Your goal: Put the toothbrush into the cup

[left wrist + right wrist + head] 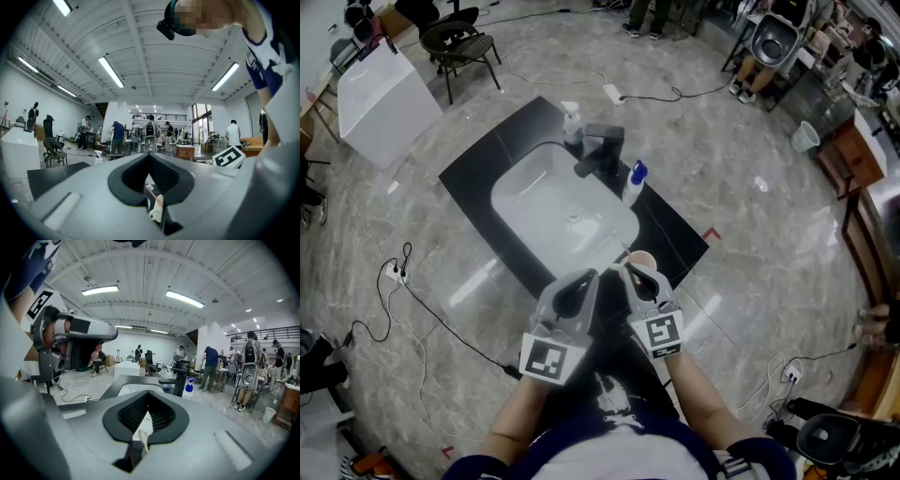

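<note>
Both claws pinched shut, empty I think. The toothbrush peeks just beneath my right claw, cup right off its tip; left claw alongside.

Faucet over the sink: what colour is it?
Black; the faucet shows best in the head view.

Peach cup, white sink, black counter, grey floor
</note>
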Motion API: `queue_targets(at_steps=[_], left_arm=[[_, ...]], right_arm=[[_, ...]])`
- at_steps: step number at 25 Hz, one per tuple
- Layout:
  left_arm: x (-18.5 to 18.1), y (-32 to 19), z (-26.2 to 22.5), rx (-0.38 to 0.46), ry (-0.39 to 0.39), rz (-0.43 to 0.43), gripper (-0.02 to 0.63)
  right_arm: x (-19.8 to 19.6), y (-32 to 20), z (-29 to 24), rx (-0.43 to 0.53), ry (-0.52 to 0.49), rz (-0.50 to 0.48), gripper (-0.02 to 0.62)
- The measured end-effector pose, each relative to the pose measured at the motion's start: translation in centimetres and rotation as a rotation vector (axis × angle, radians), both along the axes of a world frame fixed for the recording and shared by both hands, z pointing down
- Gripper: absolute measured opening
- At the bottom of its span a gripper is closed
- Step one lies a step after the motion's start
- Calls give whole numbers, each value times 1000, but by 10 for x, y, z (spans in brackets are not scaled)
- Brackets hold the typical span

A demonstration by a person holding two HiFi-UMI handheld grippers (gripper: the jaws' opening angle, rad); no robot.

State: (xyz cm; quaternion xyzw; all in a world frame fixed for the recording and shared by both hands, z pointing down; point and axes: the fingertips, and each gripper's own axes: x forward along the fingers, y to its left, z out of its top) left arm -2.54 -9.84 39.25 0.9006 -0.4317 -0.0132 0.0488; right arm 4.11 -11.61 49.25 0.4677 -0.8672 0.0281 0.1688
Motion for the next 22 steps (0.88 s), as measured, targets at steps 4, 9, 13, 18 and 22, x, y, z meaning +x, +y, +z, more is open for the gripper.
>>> queue_targets(at_steps=[4,9,13,18,22], left_arm=[[0,2,0,-5,4,-4,0],[2,7,-2,0,4,0,0],[6,10,-3,8,-4,7,0],[10,15,-4,2,0,10,0],[13,18,-8,10,8,9,0]], right_arm=[[0,5,-10,3,-38,2,2],[-2,12,-25,12,-72,0,2],[-4,18,-31,5,-97,-14,2],[-1,23,-37,8,-106,-17,1],[2,26,-40,11,-108,-15,0]])
